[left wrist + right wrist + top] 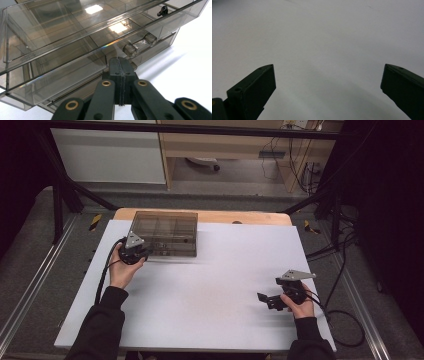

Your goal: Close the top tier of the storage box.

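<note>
White foam sheeting (210,290) covers the table, with a grey floor and wooden furniture beyond it. At the far left of that sheet stands a smoky-brown transparent plastic organiser box (165,234) with inner compartments and shallow drawers. The left gripper (120,72) is clenched, its jaws pressed flat together with nothing between them, and its tip sits right at the front of the box, just below and to the near side of a clear moulded drawer handle (138,46). Whether the tip touches the drawer front I cannot tell. A small dark object (163,11) lies in an upper compartment, far ahead and to the right of that tip. The right gripper (328,85) is released, jaws spread wide over bare sheet, well apart from the box. Likely risks: a clenched tip cannot catch the handle, so a pull would slip off; a push would slide the light, unbraced box across the smooth foam, since the other gripper is too distant to steady it.
</note>
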Available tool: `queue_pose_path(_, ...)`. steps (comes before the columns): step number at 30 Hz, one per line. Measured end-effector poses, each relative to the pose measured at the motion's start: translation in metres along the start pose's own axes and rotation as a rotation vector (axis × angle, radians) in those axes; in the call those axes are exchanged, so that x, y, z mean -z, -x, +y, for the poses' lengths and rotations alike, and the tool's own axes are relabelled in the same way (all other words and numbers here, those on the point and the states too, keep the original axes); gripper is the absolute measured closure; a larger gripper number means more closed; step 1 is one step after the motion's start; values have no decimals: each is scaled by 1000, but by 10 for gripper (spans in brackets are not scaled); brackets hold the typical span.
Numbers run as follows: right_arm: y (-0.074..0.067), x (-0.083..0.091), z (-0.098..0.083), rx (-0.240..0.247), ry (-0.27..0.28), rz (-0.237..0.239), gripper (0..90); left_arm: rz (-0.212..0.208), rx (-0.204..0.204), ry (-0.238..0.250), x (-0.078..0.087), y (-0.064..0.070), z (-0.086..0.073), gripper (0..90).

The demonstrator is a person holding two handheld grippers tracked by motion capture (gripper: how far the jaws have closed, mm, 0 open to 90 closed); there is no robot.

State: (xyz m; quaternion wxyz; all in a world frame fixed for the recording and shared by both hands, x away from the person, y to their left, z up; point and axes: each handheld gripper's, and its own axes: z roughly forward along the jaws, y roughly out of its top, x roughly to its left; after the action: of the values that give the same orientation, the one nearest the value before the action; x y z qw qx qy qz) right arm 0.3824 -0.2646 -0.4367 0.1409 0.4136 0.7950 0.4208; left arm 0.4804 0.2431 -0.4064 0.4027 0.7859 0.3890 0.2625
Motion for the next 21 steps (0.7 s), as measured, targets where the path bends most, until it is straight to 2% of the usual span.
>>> queue_pose_path(21,0,1,0,3,4,1,7,13,1,8,-7,-2,3,900)
